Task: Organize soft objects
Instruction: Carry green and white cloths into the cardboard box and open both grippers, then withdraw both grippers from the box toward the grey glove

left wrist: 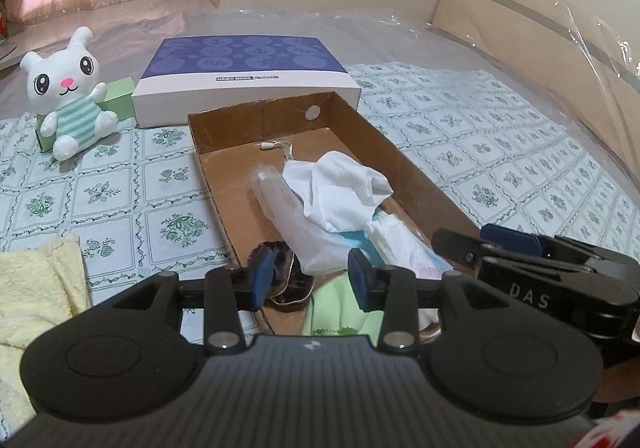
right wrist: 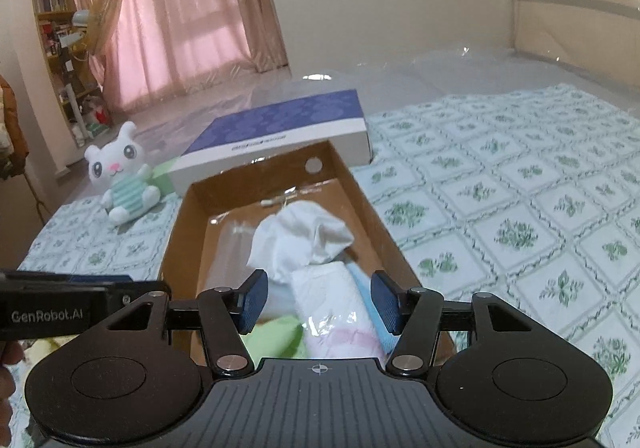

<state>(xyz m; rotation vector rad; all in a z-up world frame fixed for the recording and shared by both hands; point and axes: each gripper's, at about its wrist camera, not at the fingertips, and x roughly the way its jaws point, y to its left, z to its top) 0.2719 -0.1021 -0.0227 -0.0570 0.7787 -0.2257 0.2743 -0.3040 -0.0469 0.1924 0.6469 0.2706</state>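
An open cardboard box (left wrist: 260, 120) lies on the bed with soft things inside. A crumpled white cloth (left wrist: 340, 192) lies on a clear plastic bag (left wrist: 296, 232). A green cloth (left wrist: 340, 312) and a dark purple piece (left wrist: 280, 280) lie at the near end. My left gripper (left wrist: 308, 280) hovers open over that near end with nothing between its pads. My right gripper (right wrist: 320, 300) is open just above a white plastic-wrapped packet (right wrist: 336, 308), and its pads do not press on it. The white cloth (right wrist: 304, 236) lies just beyond the packet. The right gripper (left wrist: 472, 240) reaches in over the box's right wall.
A white plush bunny (left wrist: 68, 88) sits at the far left against a small green box (left wrist: 120, 96). A purple and white flat box (left wrist: 244, 76) lies behind the cardboard box. A yellow towel (left wrist: 36, 296) lies near left. The floral bedspread (right wrist: 520, 228) stretches to the right.
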